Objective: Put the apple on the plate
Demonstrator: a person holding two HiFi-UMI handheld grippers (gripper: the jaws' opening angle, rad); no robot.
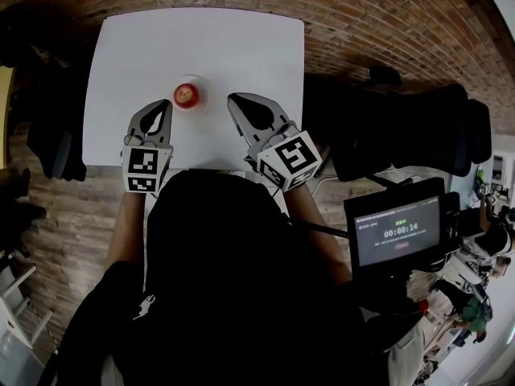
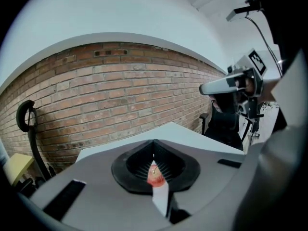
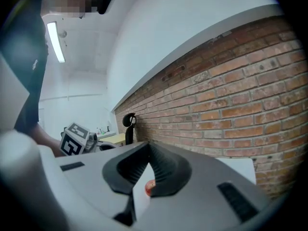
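Note:
A red apple sits on a small pale plate in the middle of the white table. In the head view my left gripper hovers just to the left of the plate, its jaws together and empty. At the plate's right, my right gripper also has its jaws together with nothing in them. In the left gripper view the apple shows beyond the closed tips, through the hollow of the jaws. The right gripper view shows the apple the same way, behind the met tips.
The table's near edge runs just under both grippers. A black chair stands to the right, and a screen with a timer is at my right side. Dark objects lie on the brick floor to the left.

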